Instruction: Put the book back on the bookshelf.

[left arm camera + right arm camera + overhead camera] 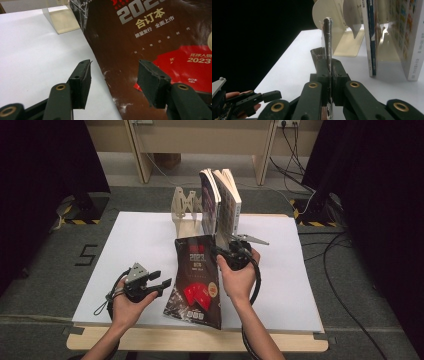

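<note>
**White-topped table in a dark-curtained room**

Grey carpet (45, 270) surrounds the wooden table (200, 340), black curtains (40, 160) hanging at ten and two o'clock. A white sheet (140, 250) covers the tabletop. At twelve o'clock, a cream bookend stand (182, 207) adjoins two upright paperback books (222, 202). At centre, the glossy dark-brown magazine with red cover art (197, 280) stands tilted, its right edge clamped in the right gripper (227, 255). At eight o'clock, the left gripper (160, 285) stands released, jaws apart just beside the magazine's left edge.

Tool (329, 72) clamped on magazine (327, 37) edge
</note>
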### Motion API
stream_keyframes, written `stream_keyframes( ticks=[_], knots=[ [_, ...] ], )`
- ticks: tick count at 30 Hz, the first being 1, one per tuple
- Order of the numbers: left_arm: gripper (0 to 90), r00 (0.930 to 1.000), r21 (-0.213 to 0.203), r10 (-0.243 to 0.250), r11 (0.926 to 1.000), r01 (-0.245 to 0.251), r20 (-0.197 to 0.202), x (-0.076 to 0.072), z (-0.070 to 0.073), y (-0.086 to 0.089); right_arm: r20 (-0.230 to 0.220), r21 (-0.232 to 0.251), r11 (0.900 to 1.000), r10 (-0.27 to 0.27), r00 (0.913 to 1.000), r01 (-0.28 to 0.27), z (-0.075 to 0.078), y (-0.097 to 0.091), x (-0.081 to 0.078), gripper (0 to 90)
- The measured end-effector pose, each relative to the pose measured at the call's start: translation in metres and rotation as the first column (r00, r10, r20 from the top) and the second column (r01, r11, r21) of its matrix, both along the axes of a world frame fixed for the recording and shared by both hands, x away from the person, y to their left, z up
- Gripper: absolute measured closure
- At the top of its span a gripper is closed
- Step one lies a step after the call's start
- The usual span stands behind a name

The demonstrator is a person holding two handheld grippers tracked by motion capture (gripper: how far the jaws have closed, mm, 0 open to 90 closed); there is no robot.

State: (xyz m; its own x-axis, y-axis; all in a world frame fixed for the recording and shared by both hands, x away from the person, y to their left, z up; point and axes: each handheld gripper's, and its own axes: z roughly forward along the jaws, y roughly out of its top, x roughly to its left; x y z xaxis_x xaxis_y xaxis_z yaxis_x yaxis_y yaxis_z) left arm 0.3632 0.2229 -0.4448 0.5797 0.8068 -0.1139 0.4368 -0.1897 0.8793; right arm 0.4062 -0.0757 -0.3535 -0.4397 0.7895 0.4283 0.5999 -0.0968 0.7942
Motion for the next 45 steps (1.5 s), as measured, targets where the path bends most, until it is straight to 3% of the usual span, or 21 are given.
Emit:
stream_keyframes(
  ticks=[16,33,45],
  knots=[
    [42.8,0.9977,-0.016,-0.035,0.9992,0.036,0.058,0.011,0.017,-0.007,0.052,-0.01,0.9997,-0.02,0.9985,0.021,0.008,0.006,0.011,87.5],
    [43.8,0.997,-0.04,-0.045,0.9981,0.047,0.063,0.026,0.026,-0.016,0.113,-0.004,0.9972,-0.074,0.9908,0.075,0.016,0.013,0.019,87.5],
    [41.5,0.997,-0.053,-0.036,0.9978,0.039,0.069,0.033,0.032,-0.017,0.161,0.001,0.994,-0.108,0.9809,0.11,0.023,0.019,0.023,87.5]
  ],
)
